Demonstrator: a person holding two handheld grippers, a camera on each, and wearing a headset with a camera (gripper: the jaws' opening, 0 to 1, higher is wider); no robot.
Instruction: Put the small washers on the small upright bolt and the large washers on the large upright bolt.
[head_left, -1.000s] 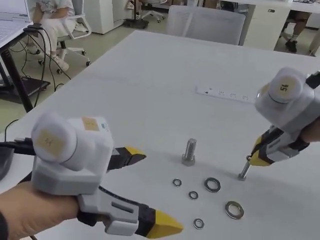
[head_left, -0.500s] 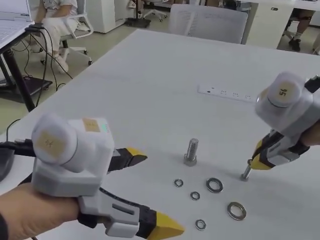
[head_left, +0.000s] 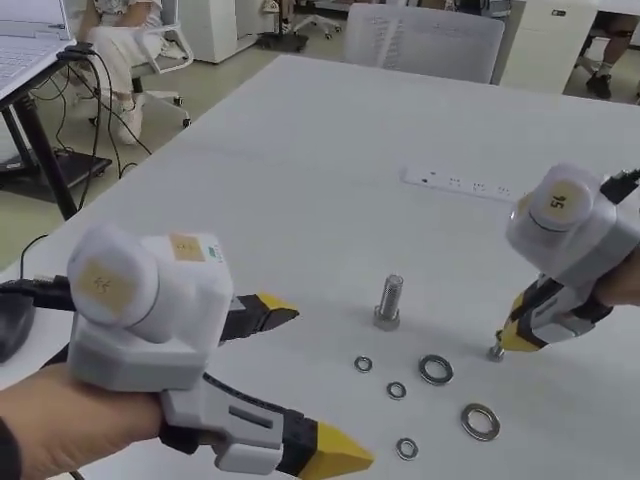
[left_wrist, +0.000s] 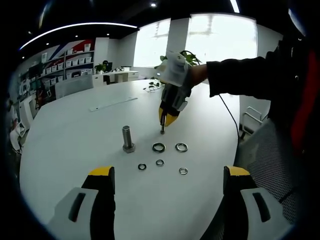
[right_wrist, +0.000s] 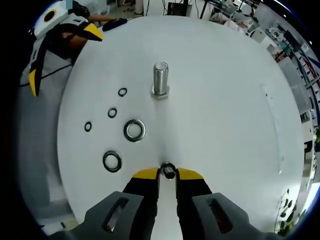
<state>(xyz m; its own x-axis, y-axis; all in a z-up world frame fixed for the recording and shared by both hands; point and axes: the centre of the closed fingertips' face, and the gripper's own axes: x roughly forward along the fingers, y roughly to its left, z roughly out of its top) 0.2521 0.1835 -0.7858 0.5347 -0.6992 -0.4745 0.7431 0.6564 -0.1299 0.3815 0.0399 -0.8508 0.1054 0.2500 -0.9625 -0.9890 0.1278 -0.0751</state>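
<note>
The large bolt stands upright mid-table. My right gripper is shut on the small bolt, which stands to the right of the large one with its top between the yellow tips. Two large washers and three small washers lie flat in front of the bolts. My left gripper hovers open and holds nothing, on the near left, short of the washers.
A white power strip lies further back on the white table. A grey chair stands at the far edge. A seated person and a desk with cables are off to the left.
My right gripper has sunk lower over the small bolt, so less of its shaft shows. The left gripper and washers have stayed put; the head camera shifted slightly.
</note>
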